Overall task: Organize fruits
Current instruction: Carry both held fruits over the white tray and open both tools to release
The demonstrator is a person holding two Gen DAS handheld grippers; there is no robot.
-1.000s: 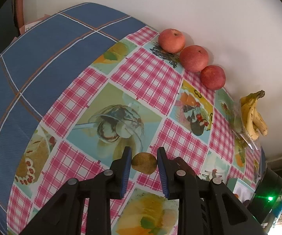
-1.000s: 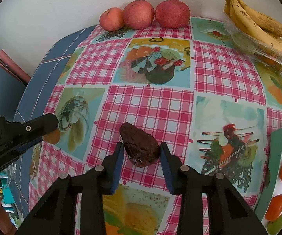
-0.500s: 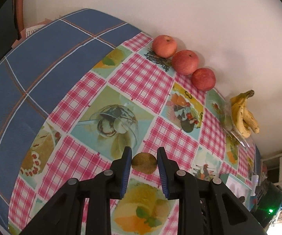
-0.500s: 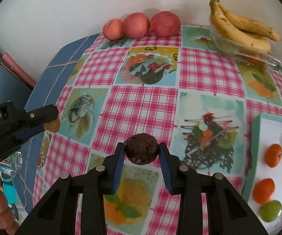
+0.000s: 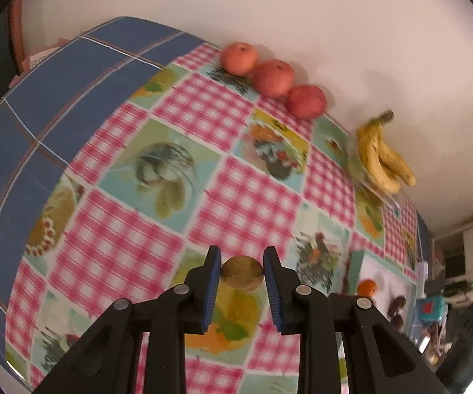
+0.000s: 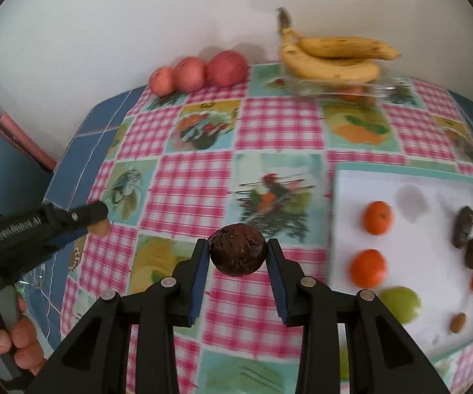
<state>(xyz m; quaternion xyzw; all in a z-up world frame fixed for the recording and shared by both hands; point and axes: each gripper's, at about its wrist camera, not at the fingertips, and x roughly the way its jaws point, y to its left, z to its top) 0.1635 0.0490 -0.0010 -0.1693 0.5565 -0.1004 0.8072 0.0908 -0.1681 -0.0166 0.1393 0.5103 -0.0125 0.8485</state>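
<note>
My left gripper (image 5: 241, 274) is shut on a small round brown-green kiwi (image 5: 242, 273), held above the checked tablecloth. My right gripper (image 6: 238, 252) is shut on a dark brown wrinkled avocado (image 6: 238, 253), also lifted off the cloth. To its right lies a white tray with a teal rim (image 6: 410, 180) holding several fruits: oranges (image 6: 367, 268), a green fruit (image 6: 401, 304) and dark brown ones (image 6: 463, 226). In the right wrist view the left gripper (image 6: 100, 226) shows at the left edge with the kiwi in it, a hand below.
Three red apples (image 6: 200, 71) stand in a row against the white wall at the back. A bunch of bananas (image 6: 334, 57) rests on a clear container (image 6: 341, 88) beside them. A blue cloth (image 5: 55, 98) covers the table's left end.
Both grippers have risen and swung to the right with their fruits. The white tray has come fully into the right wrist view and into the left wrist view.
</note>
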